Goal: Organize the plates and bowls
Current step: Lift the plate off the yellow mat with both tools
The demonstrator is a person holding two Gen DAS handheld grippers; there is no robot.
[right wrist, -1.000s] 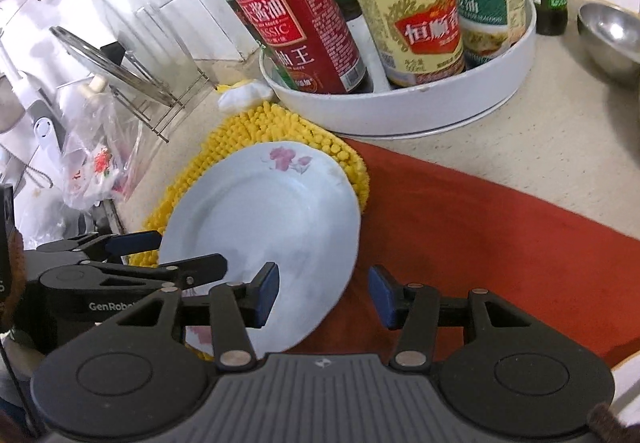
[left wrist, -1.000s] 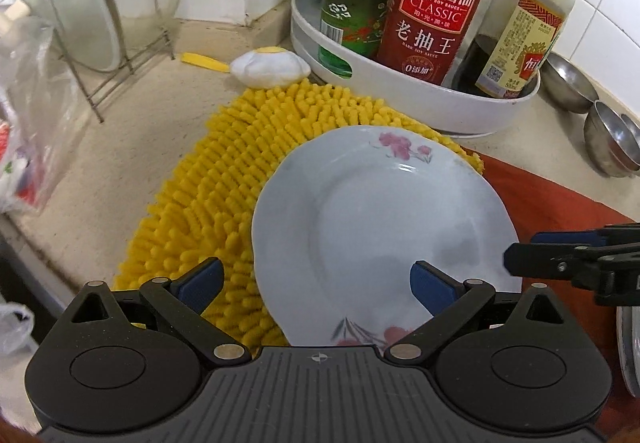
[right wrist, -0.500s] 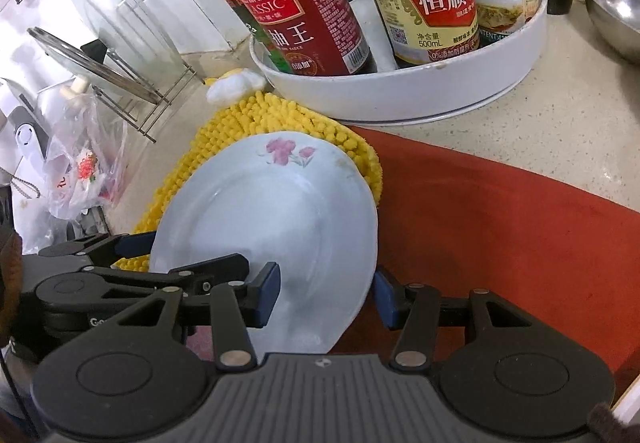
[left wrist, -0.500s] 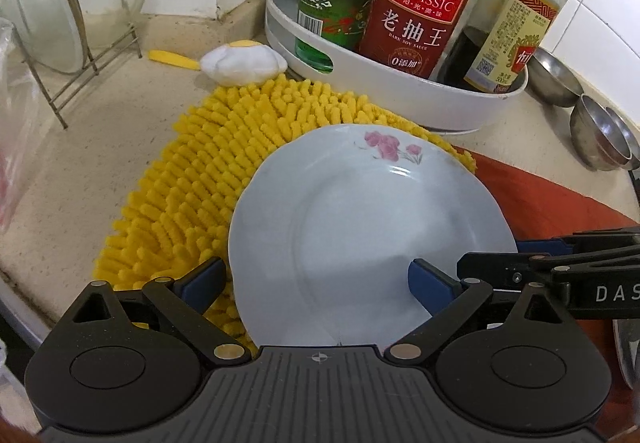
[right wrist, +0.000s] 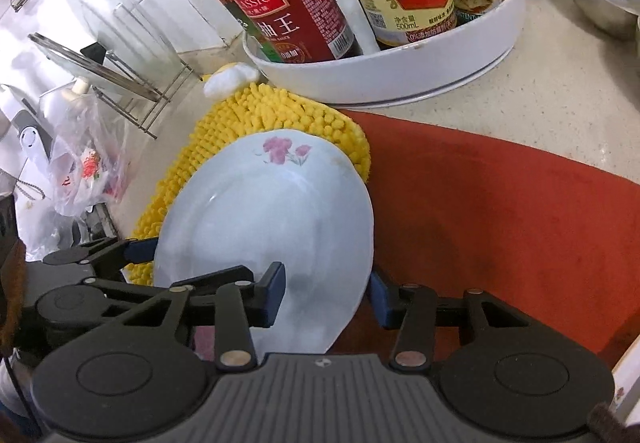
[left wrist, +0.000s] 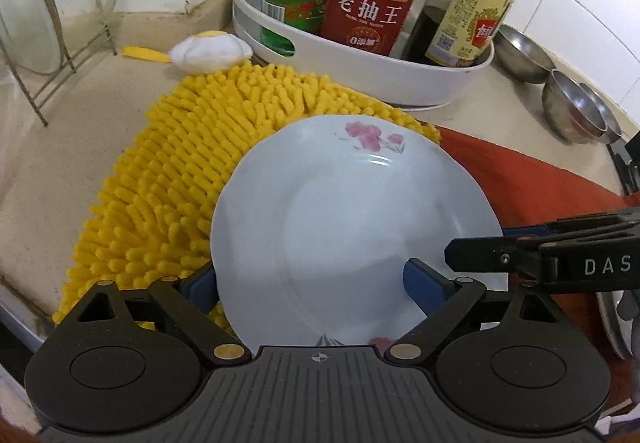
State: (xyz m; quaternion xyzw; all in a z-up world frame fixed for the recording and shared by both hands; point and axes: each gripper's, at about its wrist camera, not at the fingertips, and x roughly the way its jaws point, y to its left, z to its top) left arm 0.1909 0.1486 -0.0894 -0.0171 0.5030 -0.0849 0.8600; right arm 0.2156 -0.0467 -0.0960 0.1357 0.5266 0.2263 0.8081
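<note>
Floral plate (left wrist: 344, 227) over yellow chenille mat (left wrist: 180, 171) and red cloth (right wrist: 500, 211), straddled by spread, unclamped fingers of left gripper (left wrist: 316, 283) and right gripper (right wrist: 326, 289).

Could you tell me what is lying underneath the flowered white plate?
The plate lies partly on a yellow chenille mat; its right side overhangs a red cloth. Whatever is directly beneath its centre is covered. One finger of each gripper reaches under the rim.
</note>
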